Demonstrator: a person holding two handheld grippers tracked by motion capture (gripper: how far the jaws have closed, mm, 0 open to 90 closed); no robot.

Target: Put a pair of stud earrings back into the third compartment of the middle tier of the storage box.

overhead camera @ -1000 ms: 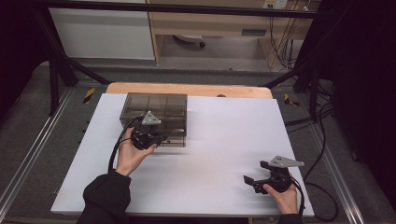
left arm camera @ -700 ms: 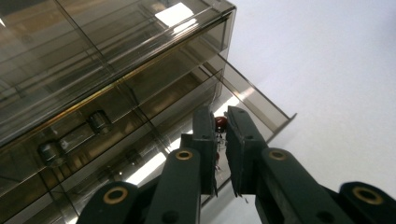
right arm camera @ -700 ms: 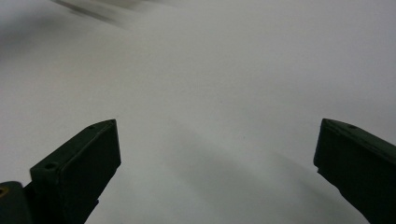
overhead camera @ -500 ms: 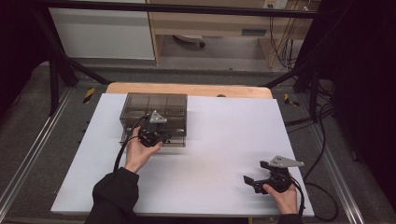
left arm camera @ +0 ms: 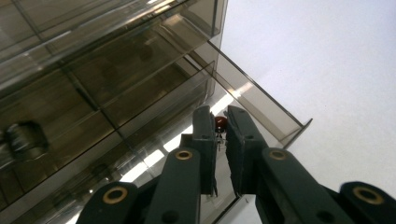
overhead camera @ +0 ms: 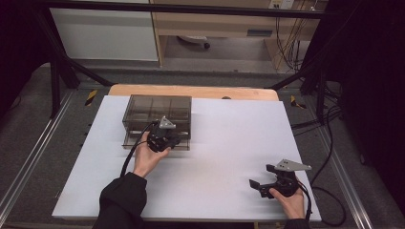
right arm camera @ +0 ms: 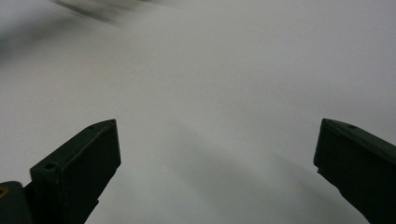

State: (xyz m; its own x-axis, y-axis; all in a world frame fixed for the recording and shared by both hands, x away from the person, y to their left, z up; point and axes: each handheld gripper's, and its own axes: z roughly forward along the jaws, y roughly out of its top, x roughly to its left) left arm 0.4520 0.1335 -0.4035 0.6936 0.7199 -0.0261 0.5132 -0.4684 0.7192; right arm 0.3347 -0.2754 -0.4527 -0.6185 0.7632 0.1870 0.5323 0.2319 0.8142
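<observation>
Left hand-held gripper (left arm camera: pixel 221 133) has its jaws nearly together on a small red thing (left arm camera: pixel 221 122), over the pulled-out drawer (left arm camera: pixel 261 105) of the smoky plastic drawer box (overhead camera: pixel 157 117) on the white counter (overhead camera: pixel 224 143). Right hand-held gripper (overhead camera: pixel 267 183) rests wide apart, holding nothing.

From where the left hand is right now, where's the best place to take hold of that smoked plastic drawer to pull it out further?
Probably the drawer's front lip, taken from the open front side, where the left hand-held gripper already sits. The drawer is partly slid out of the smoked plastic drawer box, and that thin upright front wall suits a narrow pinch, unlike the broad flat bottom. A small dark red thing shows between the nearly closed jaws.
</observation>
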